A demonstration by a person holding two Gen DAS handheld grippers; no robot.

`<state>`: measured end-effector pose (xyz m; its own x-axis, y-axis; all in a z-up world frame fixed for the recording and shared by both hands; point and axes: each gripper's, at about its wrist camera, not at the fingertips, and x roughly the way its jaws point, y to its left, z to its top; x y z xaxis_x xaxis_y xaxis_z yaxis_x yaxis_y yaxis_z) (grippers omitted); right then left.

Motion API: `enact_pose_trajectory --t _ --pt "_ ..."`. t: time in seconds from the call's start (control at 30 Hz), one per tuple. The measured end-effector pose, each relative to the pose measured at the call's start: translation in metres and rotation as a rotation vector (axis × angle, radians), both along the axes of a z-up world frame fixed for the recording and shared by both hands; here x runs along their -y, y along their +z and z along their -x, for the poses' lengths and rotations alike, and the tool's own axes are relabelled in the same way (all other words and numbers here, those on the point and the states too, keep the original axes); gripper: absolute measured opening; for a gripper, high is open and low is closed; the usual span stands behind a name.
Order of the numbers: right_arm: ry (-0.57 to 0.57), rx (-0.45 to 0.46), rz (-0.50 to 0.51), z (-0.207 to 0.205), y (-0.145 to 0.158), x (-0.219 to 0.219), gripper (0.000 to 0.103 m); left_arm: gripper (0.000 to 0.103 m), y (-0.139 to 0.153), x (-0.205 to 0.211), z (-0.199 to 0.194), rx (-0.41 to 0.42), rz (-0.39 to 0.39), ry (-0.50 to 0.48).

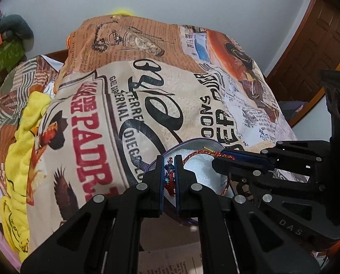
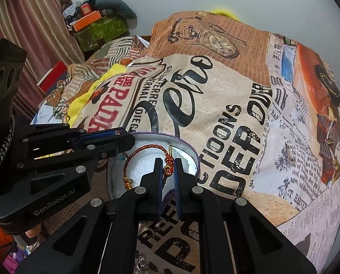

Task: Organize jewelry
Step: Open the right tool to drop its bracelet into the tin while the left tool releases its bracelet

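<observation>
Both grippers are clamped on one red and gold braided bracelet (image 2: 144, 151). The left gripper (image 1: 169, 175) pinches its beaded, tasselled end; the right gripper (image 2: 168, 170) pinches the knotted end by the gold clasp. The cord arcs between them, just above the white foam lining of a round purple-rimmed tin (image 2: 193, 153) that sits on a printed cloth (image 2: 227, 96). Whether the cord already touches the foam is hard to tell.

To set it down well, both ends should probably sink together, keeping the loop open and inside the rim, before either grip lets go.

Both grippers point steeply downward, side by side, fingertips converging over the tin.
</observation>
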<state>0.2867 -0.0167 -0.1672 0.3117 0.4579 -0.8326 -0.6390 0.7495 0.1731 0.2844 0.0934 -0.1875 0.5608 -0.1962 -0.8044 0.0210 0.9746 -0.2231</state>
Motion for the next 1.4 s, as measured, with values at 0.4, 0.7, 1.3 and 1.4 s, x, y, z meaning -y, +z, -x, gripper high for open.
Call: enact_pose_trajectory --t 0.4,0.7,1.3,1.4 --pt "0.0 -0.039 -0.038 -0.001 0.005 0.003 0.014 0.008 0.011 -0.003 0.008 0.017 -0.022 -0.004" --pt "-0.019 0.028 -0.046 0.011 0.028 0.011 0.03 0.027 0.038 -0.009 0.029 0.067 -0.076 0.021" --pt "-0.078 0.128 -0.067 0.055 0.064 0.054 0.036 0.049 0.072 0.009 0.089 0.097 -0.098 0.015" --pt "-0.092 0.128 -0.069 0.06 0.064 0.065 0.036 0.049 0.067 0.02 0.096 0.08 -0.104 -0.001"
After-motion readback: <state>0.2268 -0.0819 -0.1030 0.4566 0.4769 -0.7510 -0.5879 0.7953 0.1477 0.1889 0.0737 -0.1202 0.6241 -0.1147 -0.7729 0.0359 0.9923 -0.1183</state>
